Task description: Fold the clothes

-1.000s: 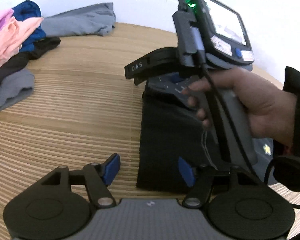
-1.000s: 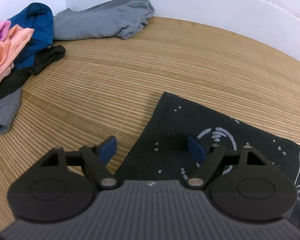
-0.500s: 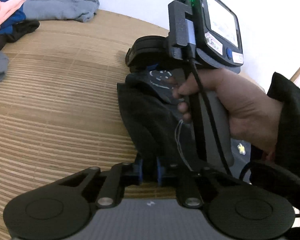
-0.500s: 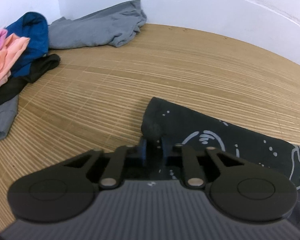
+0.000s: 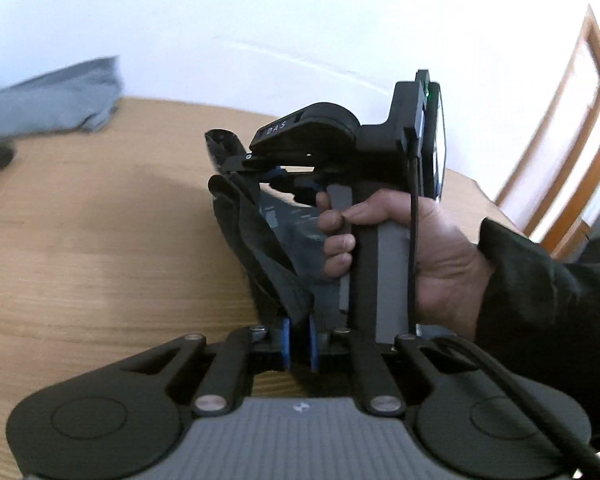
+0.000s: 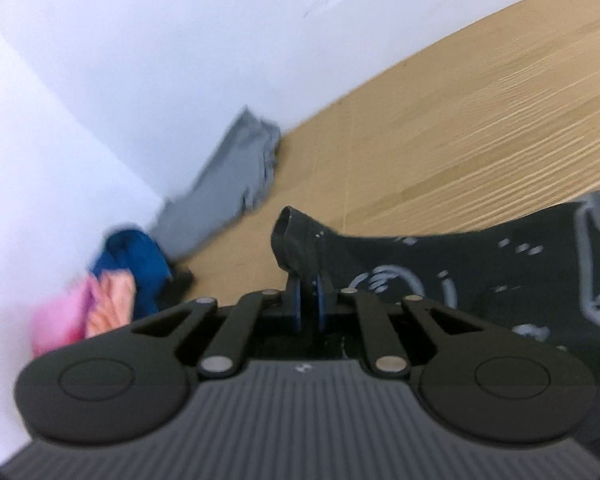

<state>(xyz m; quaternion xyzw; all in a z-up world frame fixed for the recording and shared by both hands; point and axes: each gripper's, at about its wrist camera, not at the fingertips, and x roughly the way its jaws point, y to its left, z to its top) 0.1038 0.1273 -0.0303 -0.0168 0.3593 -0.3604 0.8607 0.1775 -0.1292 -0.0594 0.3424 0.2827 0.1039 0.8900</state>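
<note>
A black garment with a white print [image 6: 480, 276] lies on the bamboo mat. My left gripper [image 5: 298, 338] is shut on its near edge; the cloth [image 5: 260, 240] rises in a fold from the blue pads. My right gripper [image 6: 309, 300] is shut on the far corner of the same garment, and a tuft of cloth [image 6: 300, 236] stands above its pads. In the left wrist view the right gripper [image 5: 276, 172] and the hand holding it are just beyond, lifted off the mat.
A grey garment [image 6: 232, 184] lies by the white wall; it also shows in the left wrist view [image 5: 56, 100]. A heap of blue [image 6: 134, 260], pink and orange clothes [image 6: 88, 308] sits in the corner. A wooden door frame [image 5: 560, 128] stands at right.
Both grippers went from open to shut on the black garment's edge. They have since lifted and tilted, raising the edge off the mat.
</note>
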